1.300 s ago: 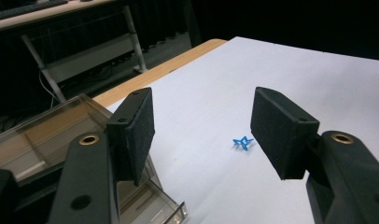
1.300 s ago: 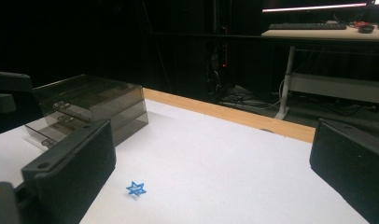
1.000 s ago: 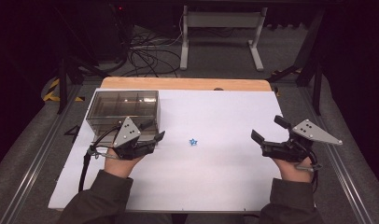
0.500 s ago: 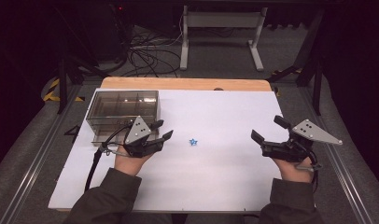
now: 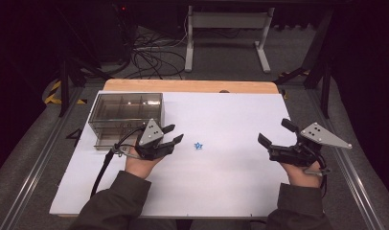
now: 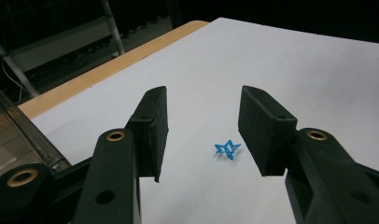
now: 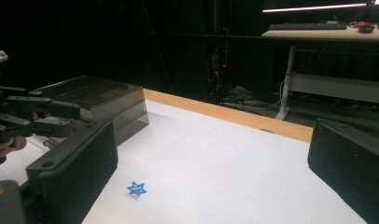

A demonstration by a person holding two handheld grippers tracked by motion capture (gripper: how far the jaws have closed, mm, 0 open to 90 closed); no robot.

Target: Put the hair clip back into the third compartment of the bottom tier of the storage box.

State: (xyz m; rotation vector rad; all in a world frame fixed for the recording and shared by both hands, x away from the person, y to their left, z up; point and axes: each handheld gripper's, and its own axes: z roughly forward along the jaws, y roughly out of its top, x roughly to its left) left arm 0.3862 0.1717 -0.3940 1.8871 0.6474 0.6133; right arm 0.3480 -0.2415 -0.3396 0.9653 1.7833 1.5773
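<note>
A small blue star-shaped piece lies on the white table sheet near its middle. My left gripper is open just left of the star and apart from it. In the left gripper view the star lies on the sheet a short way beyond the gap of the open gripper. My right gripper is open at the right of the sheet, far from the star, with nothing between its jaws. The right gripper view has the star ahead of the wide-open gripper and the left gripper at far left.
A smoky clear compartment box stands at the back left of the sheet, right behind my left hand; it also appears as the box in the right gripper view. A wooden table edge runs along the back. Metal rails flank the table.
My left gripper has moved right, away from the box front and closer to the blue star. The right gripper has stayed in place.
</note>
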